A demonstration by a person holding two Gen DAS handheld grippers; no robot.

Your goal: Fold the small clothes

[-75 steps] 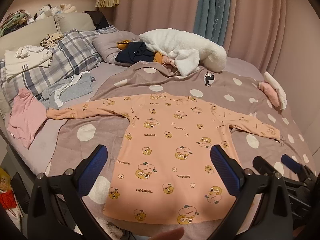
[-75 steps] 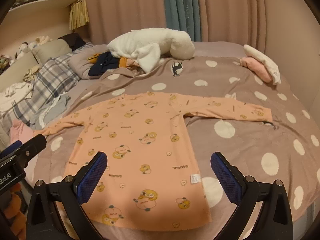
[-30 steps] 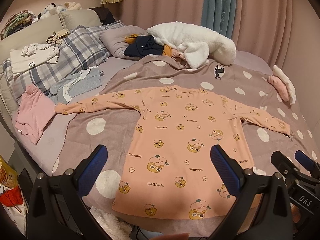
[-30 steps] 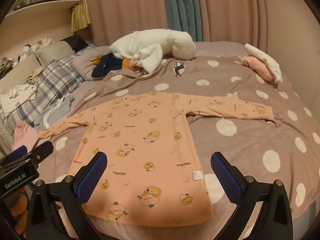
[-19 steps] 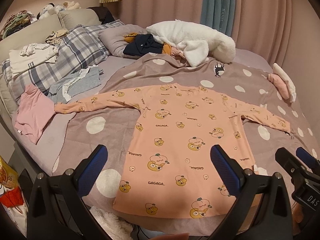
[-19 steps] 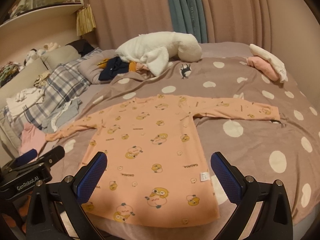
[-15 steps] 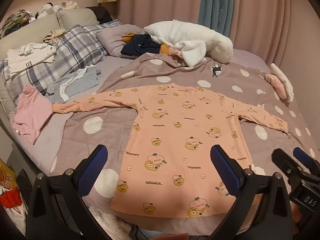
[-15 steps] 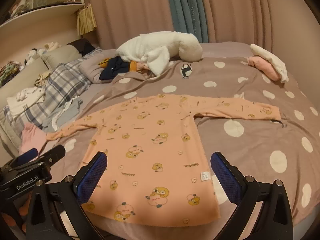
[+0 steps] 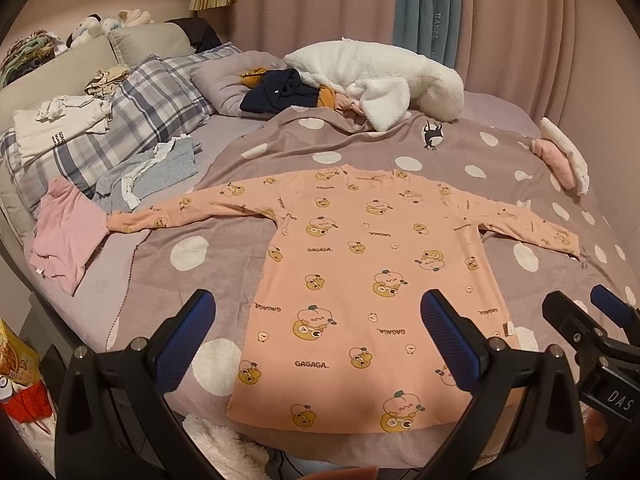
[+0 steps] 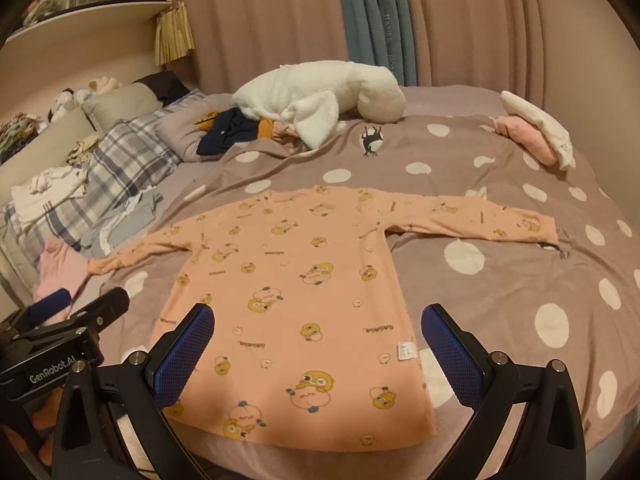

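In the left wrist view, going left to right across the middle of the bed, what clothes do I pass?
pink garment → grey garment → peach long-sleeved top → folded pink and white pile

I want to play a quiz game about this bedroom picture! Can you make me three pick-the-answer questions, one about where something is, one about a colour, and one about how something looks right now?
1. Where does the orange shirt lie?
A. on the spotted blanket
B. on the plaid pillow
C. on the floor

2. What colour are the gripper pads?
A. red
B. blue
C. green

3. How is the shirt lying?
A. rolled in a ball
B. folded in half
C. spread flat, both sleeves out

Answers:
1 A, the dotted blanket shows all around the shirt.
2 B, the pads on both the left gripper and right gripper are blue.
3 C, each sleeve stretches out sideways, and both grippers are open, holding nothing.
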